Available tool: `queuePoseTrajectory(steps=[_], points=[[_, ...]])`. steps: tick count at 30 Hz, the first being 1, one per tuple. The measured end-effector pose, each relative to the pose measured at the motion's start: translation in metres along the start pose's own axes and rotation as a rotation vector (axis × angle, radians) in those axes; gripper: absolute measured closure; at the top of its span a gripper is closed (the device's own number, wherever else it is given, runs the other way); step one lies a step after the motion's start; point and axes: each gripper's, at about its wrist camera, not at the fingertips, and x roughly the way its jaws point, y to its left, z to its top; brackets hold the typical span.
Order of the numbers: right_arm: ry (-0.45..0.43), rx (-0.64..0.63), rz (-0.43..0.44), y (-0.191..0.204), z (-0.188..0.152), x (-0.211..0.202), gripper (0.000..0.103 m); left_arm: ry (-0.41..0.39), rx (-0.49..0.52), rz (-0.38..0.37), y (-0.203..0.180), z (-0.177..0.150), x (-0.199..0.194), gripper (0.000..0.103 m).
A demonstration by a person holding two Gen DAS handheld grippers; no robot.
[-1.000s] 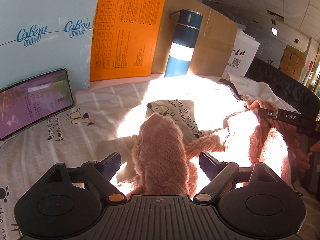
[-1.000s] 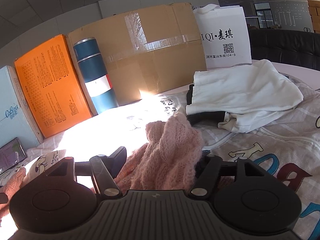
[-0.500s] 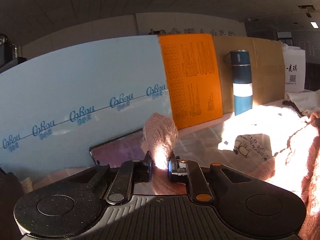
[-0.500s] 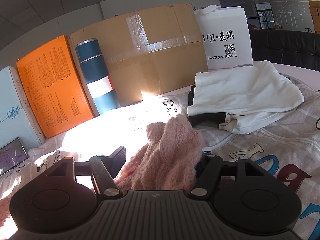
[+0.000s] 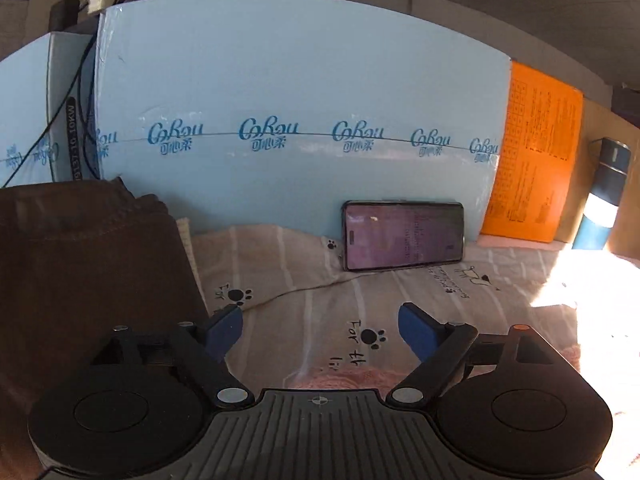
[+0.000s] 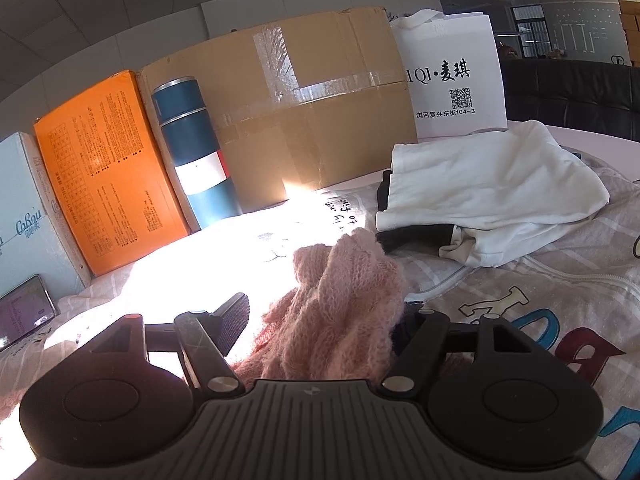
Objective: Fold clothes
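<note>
A bed covered by a pale striped sheet (image 5: 304, 280) printed with black paw marks and lettering carries everything. On it at the left lies a folded brown garment (image 5: 88, 272). A phone (image 5: 404, 236) stands on its long edge on the sheet, leaning against a light blue box (image 5: 280, 80). Along the back also stand an orange box (image 6: 104, 168), a blue flask (image 6: 200, 160), a cardboard box (image 6: 312, 112) and a white paper bag (image 6: 452, 76). A pink knitted sweater (image 6: 344, 300) lies bunched on the sheet, near a white garment (image 6: 492, 184) resting on a dark one (image 6: 412, 236). Strong sunlight washes out 1 patch of the sheet.
</note>
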Motion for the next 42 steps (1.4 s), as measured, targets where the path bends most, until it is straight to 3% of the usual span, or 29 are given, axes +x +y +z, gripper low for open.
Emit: queuePoseTrajectory(steps=[5,10,12,15,18,20,22,26,31,33,34,35,36,37,42], points=[[-0.001,0.002,0.003,0.0,0.0,0.0,0.033,0.091,0.095,-0.077,-0.014,-0.013,0.008,0.014],[0.0,0.002,0.003,0.0,0.0,0.0,0.032,0.051,0.067,-0.14,-0.003,-0.016,-0.013,0.014],[0.001,0.001,0.004,0.0,0.0,0.0,0.032,0.031,0.067,-0.144,0.002,-0.017,-0.025,0.014],[0.001,-0.002,0.004,0.001,0.0,0.0,0.031,0.06,0.149,-0.146,-0.008,-0.022,-0.027,0.013],[0.001,0.0,0.004,0.001,-0.001,0.0,0.031,0.113,0.221,-0.078,-0.028,-0.025,-0.007,0.012],[0.001,0.001,0.005,0.001,-0.001,0.001,0.031,0.102,0.203,-0.023,-0.037,-0.022,0.007,0.012],[0.001,0.0,0.004,0.001,-0.001,0.001,0.031,0.076,0.146,-0.014,-0.04,-0.018,0.017,0.012],[0.0,0.001,0.006,0.0,-0.001,0.0,0.031,0.128,0.123,0.009,-0.051,-0.014,0.041,0.012],[0.001,-0.009,0.007,0.002,-0.001,0.0,0.03,0.111,0.049,-0.057,-0.045,-0.014,0.049,0.013],[-0.001,-0.01,0.008,0.002,-0.001,0.0,0.029,0.106,0.04,-0.076,-0.043,-0.013,0.049,0.023],[-0.001,-0.009,0.008,0.001,-0.001,0.0,0.029,0.106,0.044,-0.081,-0.043,-0.013,0.049,0.056],[-0.001,-0.008,0.008,0.001,-0.001,0.0,0.029,0.105,0.052,-0.083,-0.043,-0.013,0.048,0.079],[-0.002,-0.006,0.008,0.001,-0.002,-0.001,0.029,0.095,0.058,-0.089,-0.043,-0.012,0.044,0.082],[-0.002,-0.006,0.008,0.001,-0.001,-0.001,0.029,0.076,0.055,-0.102,-0.042,-0.011,0.037,0.092],[-0.007,-0.005,0.006,0.0,-0.001,-0.002,0.029,-0.064,0.051,-0.036,-0.033,0.001,-0.016,0.092]])
